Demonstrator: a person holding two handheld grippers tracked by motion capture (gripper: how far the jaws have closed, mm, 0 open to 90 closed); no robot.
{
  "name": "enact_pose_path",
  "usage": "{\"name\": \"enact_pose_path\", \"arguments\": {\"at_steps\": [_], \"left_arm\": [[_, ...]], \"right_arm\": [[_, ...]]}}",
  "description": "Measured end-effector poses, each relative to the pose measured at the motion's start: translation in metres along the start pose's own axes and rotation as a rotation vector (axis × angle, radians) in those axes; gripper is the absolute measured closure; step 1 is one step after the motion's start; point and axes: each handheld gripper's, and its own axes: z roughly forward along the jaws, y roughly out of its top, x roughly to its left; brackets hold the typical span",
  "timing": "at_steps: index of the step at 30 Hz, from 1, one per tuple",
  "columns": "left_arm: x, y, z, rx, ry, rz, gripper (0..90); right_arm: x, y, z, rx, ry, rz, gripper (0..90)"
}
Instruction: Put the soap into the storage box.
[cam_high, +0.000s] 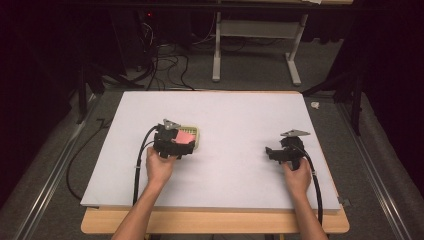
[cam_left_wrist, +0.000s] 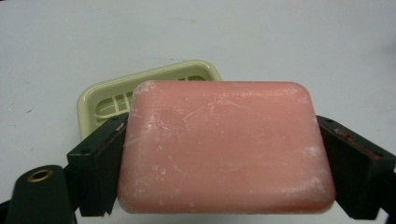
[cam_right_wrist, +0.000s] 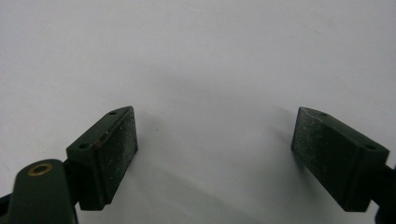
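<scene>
- Nearest me, at the table's (cam_high: 220, 197) front, my right gripper (cam_right_wrist: 215, 154) hangs over bare white board with its jaws spread wide and nothing between them, idle, I judge, so the other hand can work.
- Further in, my left gripper (cam_left_wrist: 224, 163) clamps the pink soap (cam_left_wrist: 224, 149) by its two short ends, flat face up, the pads (cam_left_wrist: 109, 158) pressing both sides so the bar cannot slip.
- Just beyond the soap sits the pale dish (cam_left_wrist: 154, 88), slotted and empty; the soap is raised above its near edge, clear of it, likely for lifting out or setting in.
</scene>
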Motion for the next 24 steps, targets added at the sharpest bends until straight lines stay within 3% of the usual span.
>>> {"name": "enact_pose_path", "arguments": {"at_steps": [6,8,17,19,24], "left_arm": [[0.002,0.006,0.004,0.003,0.02,0.006,13.8],[0.005,0.008,0.006,0.001,0.011,-0.012,13.8],[0.01,0.016,0.019,0.031,0.035,-0.021,13.8],[0.013,0.016,0.022,0.034,0.028,-0.042,13.8],[0.017,0.014,0.033,0.068,0.051,-0.055,13.8]], "right_arm": [[0.0,0.0,0.0,0.0,0.0,0.0,14.9],[0.0,0.0,0.0,0.0,0.0,0.0,14.9],[0.0,0.0,0.0,0.0,0.0,0.001,14.9],[0.0,0.0,0.0,0.001,0.0,0.002,14.9],[0.0,0.0,0.0,0.001,0.0,0.002,14.9]]}}
